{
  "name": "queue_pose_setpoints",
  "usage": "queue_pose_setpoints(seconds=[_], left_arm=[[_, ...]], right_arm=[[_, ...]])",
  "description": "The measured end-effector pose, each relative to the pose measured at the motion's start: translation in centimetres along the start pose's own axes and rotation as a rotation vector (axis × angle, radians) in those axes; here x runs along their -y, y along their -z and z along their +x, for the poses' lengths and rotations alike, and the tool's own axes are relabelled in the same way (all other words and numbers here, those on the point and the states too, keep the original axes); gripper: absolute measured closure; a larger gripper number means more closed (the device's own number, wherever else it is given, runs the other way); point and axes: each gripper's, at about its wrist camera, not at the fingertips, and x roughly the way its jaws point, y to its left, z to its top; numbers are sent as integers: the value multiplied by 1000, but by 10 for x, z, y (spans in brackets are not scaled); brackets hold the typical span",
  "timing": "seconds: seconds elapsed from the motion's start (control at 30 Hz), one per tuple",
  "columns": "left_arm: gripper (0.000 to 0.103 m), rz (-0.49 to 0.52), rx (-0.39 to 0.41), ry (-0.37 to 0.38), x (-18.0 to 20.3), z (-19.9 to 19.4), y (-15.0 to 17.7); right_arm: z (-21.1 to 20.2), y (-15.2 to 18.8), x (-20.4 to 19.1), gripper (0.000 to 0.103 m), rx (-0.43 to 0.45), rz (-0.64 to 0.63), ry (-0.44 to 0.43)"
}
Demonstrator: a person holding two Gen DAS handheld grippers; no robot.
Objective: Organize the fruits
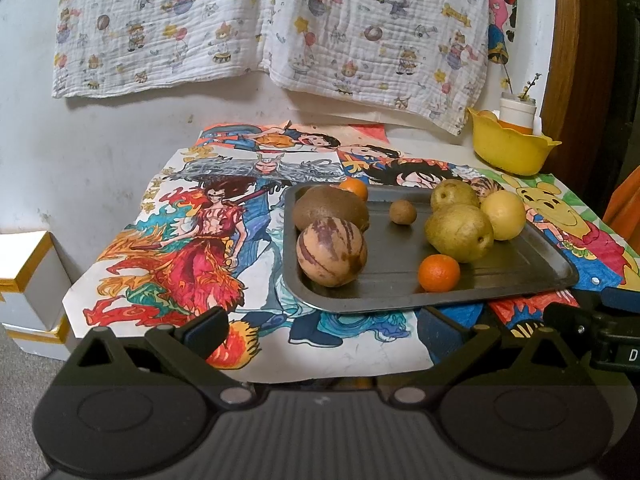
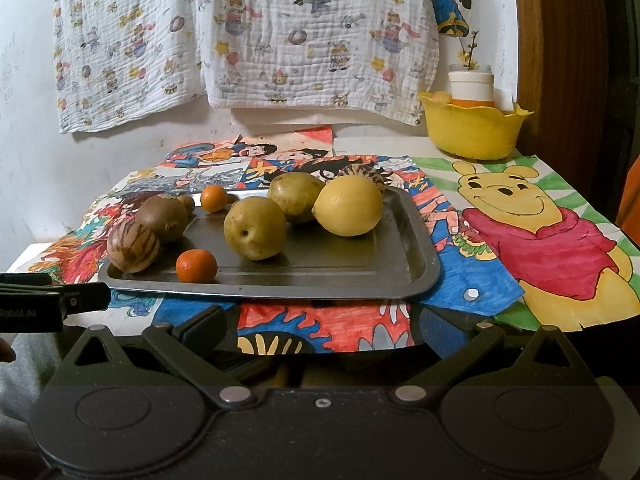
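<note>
A grey metal tray (image 1: 520,276) (image 2: 400,264) on the table holds several fruits: a striped melon (image 1: 331,252) (image 2: 133,246), a kiwi (image 1: 330,208) (image 2: 162,217), two small oranges (image 1: 439,273) (image 2: 196,266), two green pears (image 1: 459,232) (image 2: 254,228) and a yellow lemon (image 1: 503,215) (image 2: 347,206). A second striped melon (image 2: 366,176) lies behind the tray. My left gripper (image 1: 320,332) is open and empty before the tray's near edge. My right gripper (image 2: 320,330) is open and empty at the table's front edge.
A yellow bowl (image 1: 508,152) (image 2: 472,132) with fruit and a white jar stands at the back right. Cartoon drawings cover the table (image 2: 540,216). A patterned cloth hangs on the wall. A white box (image 1: 28,280) stands left of the table.
</note>
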Motion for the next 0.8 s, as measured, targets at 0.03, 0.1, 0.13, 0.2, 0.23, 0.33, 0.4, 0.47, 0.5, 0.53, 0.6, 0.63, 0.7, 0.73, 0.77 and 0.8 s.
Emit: queue_pose_setpoints(seconds=[0.03, 0.1, 0.13, 0.2, 0.23, 0.33, 0.4, 0.47, 0.5, 0.53, 0.6, 0.63, 0.7, 0.73, 0.77, 0.8], left_arm=[[0, 0, 0, 1, 0, 0, 0], [0, 1, 0, 2, 0, 0, 0], [0, 1, 0, 1, 0, 0, -1], [0, 1, -1, 2, 0, 0, -1], [0, -1, -2, 3, 1, 0, 0], [0, -2, -15, -18, 1, 2, 2], [0, 4, -15, -31, 2, 3, 4], [0, -2, -18, -25, 2, 3, 4], [0, -6, -20, -22, 1, 3, 4], [0, -7, -20, -23, 1, 3, 4], [0, -5, -18, -22, 1, 2, 4], [0, -7, -17, -19, 1, 2, 3], [0, -5, -15, -16, 1, 2, 3], [0, -4, -15, -16, 2, 1, 3], [0, -4, -15, -17, 2, 2, 2], [0, -4, -16, -16, 2, 2, 2]], right_arm=[[0, 1, 0, 1, -1, -1, -1], [0, 0, 0, 1, 0, -1, -1], [0, 1, 0, 1, 0, -1, -1], [0, 0, 0, 1, 0, 0, 0], [0, 0, -1, 1, 0, 0, 0], [0, 0, 0, 1, -1, 0, 0], [0, 1, 0, 1, -1, 0, 0], [0, 2, 0, 1, -1, 0, -1], [0, 1, 0, 1, -2, 0, 0], [0, 1, 0, 1, -2, 0, -1], [0, 0, 0, 1, -1, 0, -1], [0, 0, 0, 1, -2, 0, 0], [0, 1, -1, 1, -2, 0, -1], [0, 2, -1, 1, -1, 0, -1], [0, 2, -1, 1, -1, -1, -1], [0, 1, -1, 1, -2, 0, -1]])
